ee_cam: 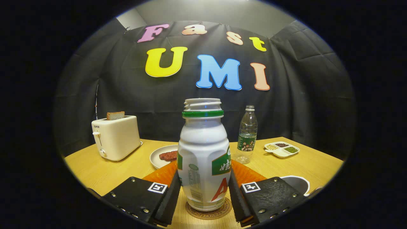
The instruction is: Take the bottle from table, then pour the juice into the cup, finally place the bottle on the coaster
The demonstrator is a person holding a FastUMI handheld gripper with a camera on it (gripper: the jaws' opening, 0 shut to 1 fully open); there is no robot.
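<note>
A white juice bottle with a green neck ring, a green label and no cap stands upright on a round brown coaster on the wooden table. My gripper holds it between its fingers, one pad pressed against each side of the body. Just past the right finger a cup with a white rim sits partly hidden; I cannot see what is in it. An orange mat lies behind the bottle.
Beyond the bottle are a white plate with a reddish piece of food, a clear water bottle and a divided white dish of beans. A cream toaster with a slice of bread stands at the far left.
</note>
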